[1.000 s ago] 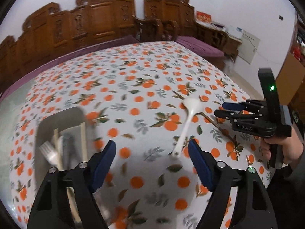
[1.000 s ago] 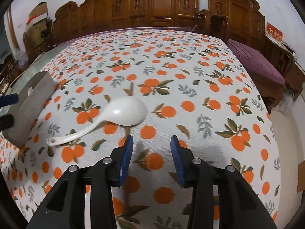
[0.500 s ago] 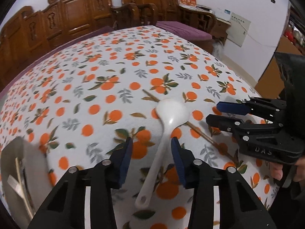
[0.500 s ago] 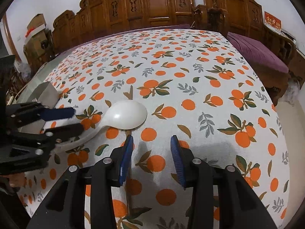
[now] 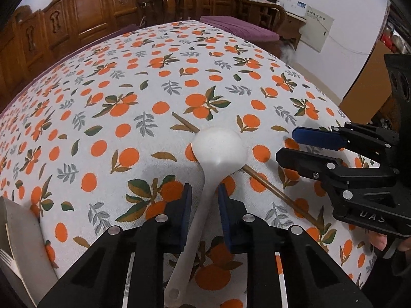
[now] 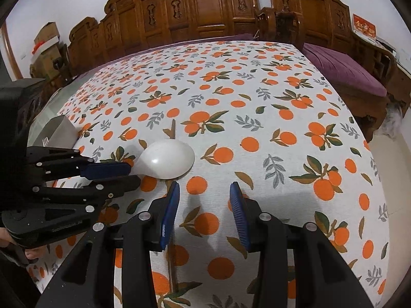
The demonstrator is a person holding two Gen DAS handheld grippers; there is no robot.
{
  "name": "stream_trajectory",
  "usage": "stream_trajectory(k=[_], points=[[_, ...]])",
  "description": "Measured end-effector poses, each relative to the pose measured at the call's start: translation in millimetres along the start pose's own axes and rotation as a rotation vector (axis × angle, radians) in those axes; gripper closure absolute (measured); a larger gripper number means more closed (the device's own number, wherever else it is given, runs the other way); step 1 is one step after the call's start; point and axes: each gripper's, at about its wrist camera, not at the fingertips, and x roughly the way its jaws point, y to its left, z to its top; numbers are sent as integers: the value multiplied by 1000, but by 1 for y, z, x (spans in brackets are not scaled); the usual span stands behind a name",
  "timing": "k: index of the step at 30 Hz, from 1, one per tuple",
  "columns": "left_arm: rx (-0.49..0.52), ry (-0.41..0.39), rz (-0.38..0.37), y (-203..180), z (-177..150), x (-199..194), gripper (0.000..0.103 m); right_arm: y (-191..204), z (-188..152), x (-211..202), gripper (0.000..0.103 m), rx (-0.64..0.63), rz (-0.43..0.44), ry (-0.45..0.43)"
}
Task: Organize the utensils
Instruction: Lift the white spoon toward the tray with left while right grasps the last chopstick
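Note:
A white spoon lies on the orange-print tablecloth, its bowl resting over a brown chopstick. My left gripper is down at the cloth, and its jaws are closing with the spoon's handle between the blue pads; a thin gap still shows on the left side. The right wrist view shows the same spoon, with the left gripper at its handle and the chopstick poking out beyond the bowl. My right gripper hovers open over bare cloth just right of the spoon, holding nothing, and the right gripper is also at the right edge of the left wrist view.
A grey metal tray holding a fork stands at the table's left; the tray also appears far left in the right wrist view. Carved wooden chairs and a purple cushion ring the table.
My left gripper moved from over the tray across to the spoon and came down over it, its jaws narrowing from wide apart to close around the handle. The right gripper stayed put.

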Motion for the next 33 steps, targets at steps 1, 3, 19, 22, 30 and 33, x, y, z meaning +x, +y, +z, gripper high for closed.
stream_trajectory(k=[1, 3, 19, 22, 30, 33], points=[[6, -2, 4, 0, 0, 0, 92, 1, 0, 0, 60, -2, 1, 1], [13, -9, 9, 0, -2, -3, 95, 3, 1, 1, 60, -3, 4, 2], [-53, -100, 33, 23, -13, -57, 95, 43, 5, 29, 81, -109, 11, 69], [-61, -110, 39, 26, -16, -66, 95, 44, 6, 29, 86, -112, 5, 78], [-70, -117, 67, 34, -26, -85, 95, 48, 5, 31, 97, -127, -30, 100], [-78, -127, 78, 39, -30, -96, 95, 56, 5, 31, 97, -126, -1, 107]])
